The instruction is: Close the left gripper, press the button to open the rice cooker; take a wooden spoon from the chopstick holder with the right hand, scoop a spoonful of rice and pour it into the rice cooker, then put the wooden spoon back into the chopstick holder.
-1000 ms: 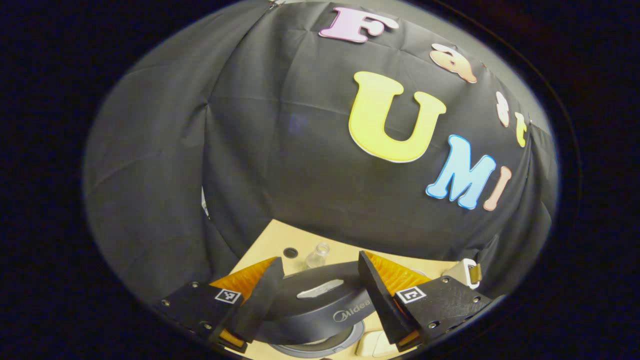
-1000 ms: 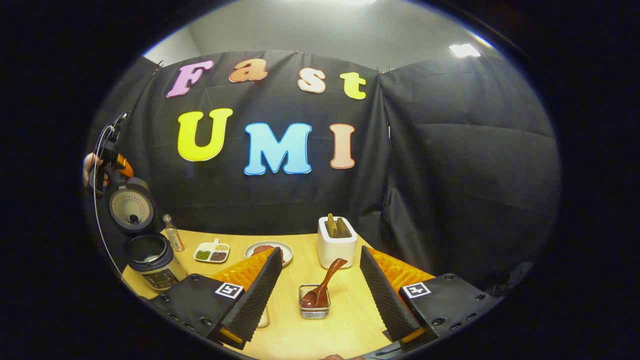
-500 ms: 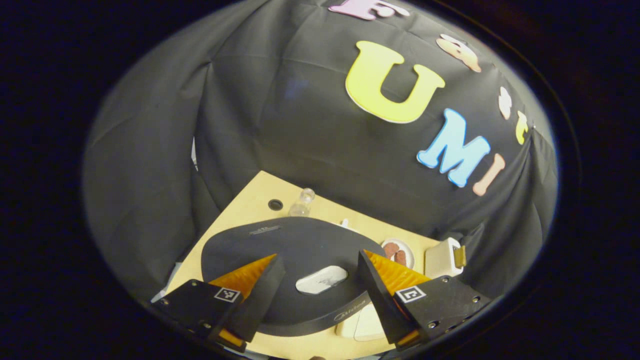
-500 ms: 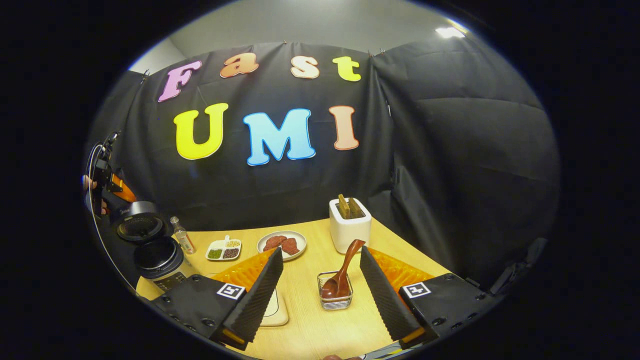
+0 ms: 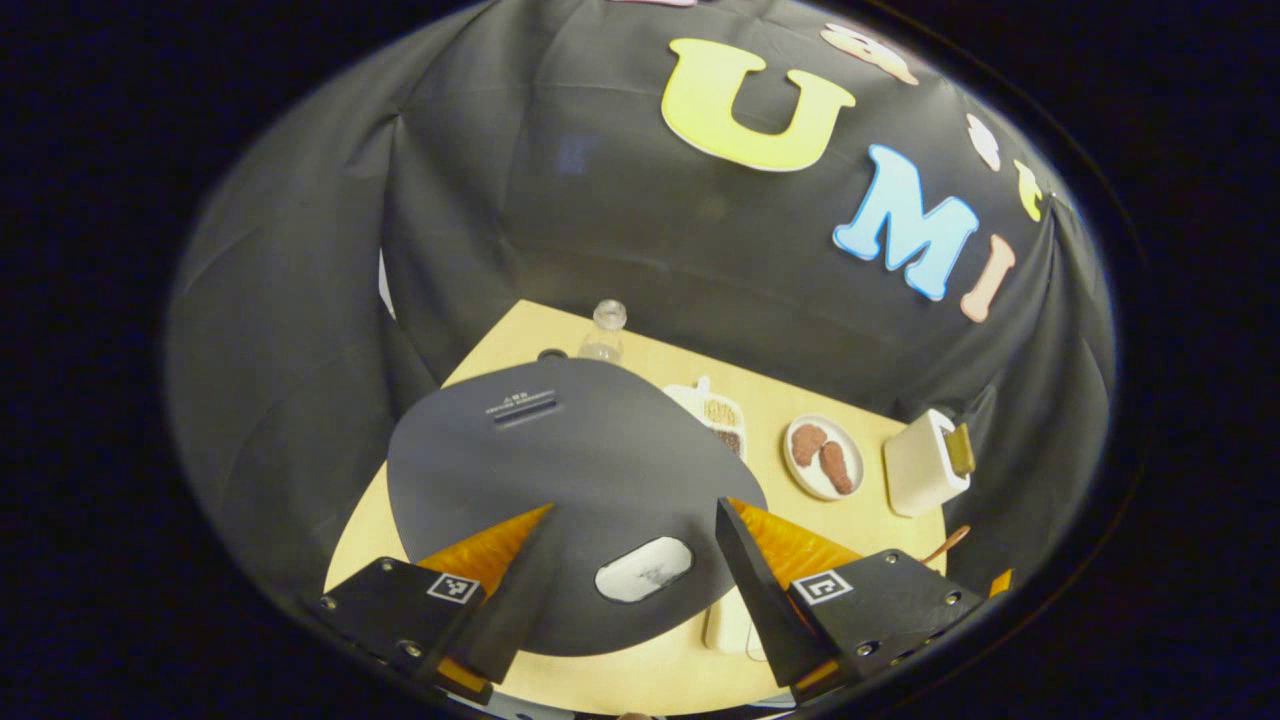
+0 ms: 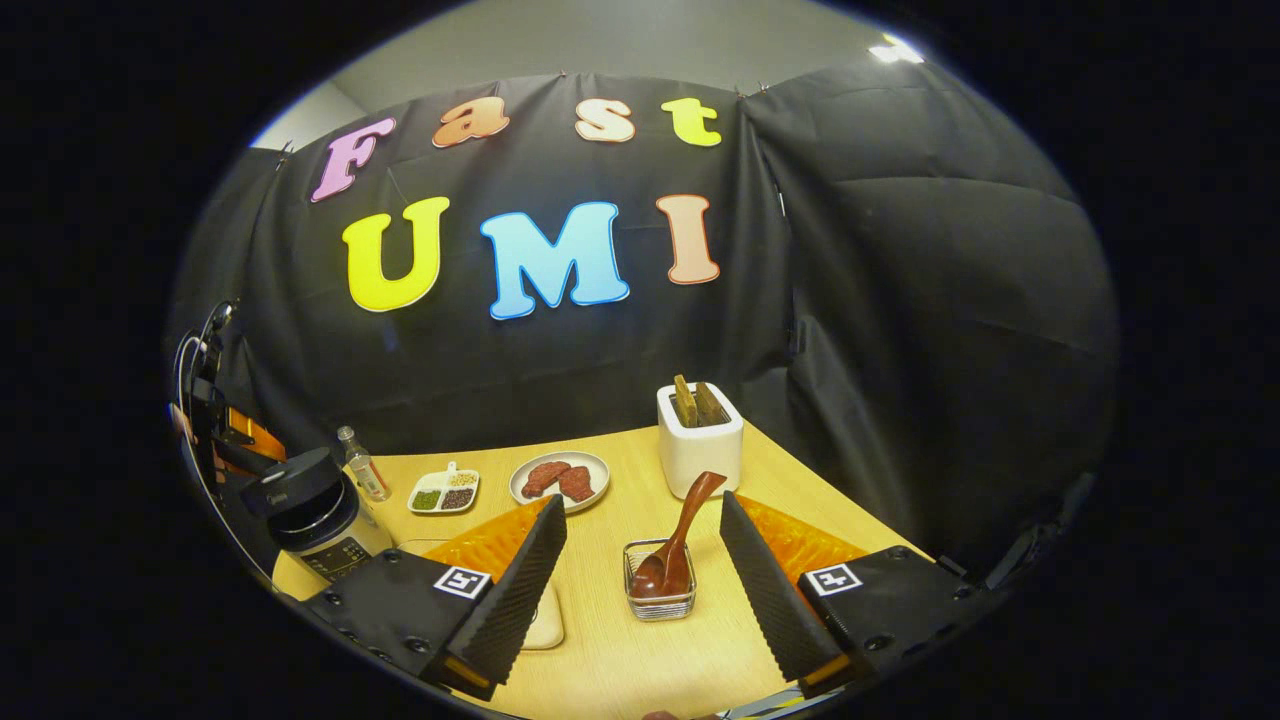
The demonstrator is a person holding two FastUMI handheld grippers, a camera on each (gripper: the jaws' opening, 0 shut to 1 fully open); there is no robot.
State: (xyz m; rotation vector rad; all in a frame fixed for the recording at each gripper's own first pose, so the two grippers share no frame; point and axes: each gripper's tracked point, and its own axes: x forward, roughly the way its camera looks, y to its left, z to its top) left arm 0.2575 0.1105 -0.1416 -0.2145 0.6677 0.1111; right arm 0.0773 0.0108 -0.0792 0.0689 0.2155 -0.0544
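resting lid-down, dark round rice cooker (image 5: pixel 560 470) sits below wide-open, empty left fingers (image 5: pixel 520 590).

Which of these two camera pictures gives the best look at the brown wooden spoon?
The right gripper view. There the wooden spoon stands whole between the fingers, bowl down in a small clear container, handle leaning toward the white holder. The left gripper view catches just its handle tip at the picture's edge, past the holder.
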